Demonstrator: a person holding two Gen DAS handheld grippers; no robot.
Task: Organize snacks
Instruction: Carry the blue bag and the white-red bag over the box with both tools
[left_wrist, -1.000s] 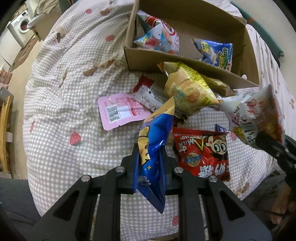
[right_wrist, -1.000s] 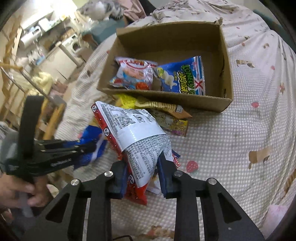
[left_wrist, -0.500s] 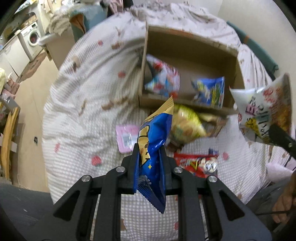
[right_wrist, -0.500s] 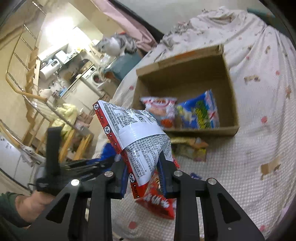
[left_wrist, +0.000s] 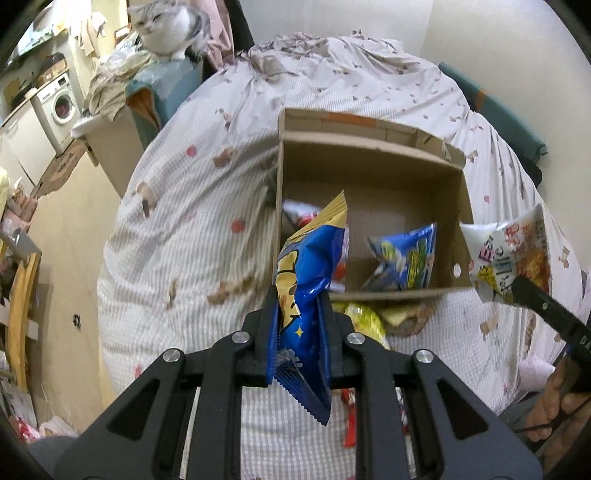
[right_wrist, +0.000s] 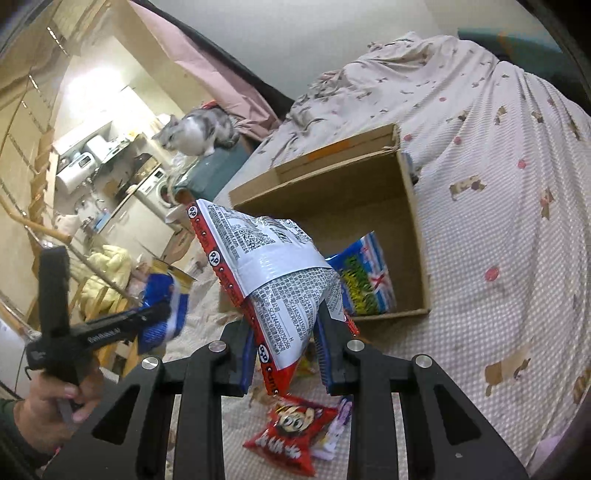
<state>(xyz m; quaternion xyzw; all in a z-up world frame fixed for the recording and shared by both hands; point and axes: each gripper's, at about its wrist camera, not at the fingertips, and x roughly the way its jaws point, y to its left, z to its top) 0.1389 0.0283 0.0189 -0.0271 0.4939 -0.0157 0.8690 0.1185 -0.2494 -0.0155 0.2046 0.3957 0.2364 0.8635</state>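
While left gripper (left_wrist: 299, 332) is clamping blue bag (left_wrist: 310, 273), right gripper (right_wrist: 284, 354) is clamping white bag (right_wrist: 273, 266); carrying toward cardboard box (left_wrist: 373, 155); next needing release inside.

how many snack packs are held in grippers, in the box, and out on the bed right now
Held in grippers: 2, the blue bag and the white printed bag
In the cardboard box: 2 visible
Loose on the bed: at least 3, partly hidden
Total: at least 7

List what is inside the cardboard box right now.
In the cardboard box: a blue-green snack bag and a red-white packet, mostly covered by the blue bag held in front. The bottom behind it is hidden.
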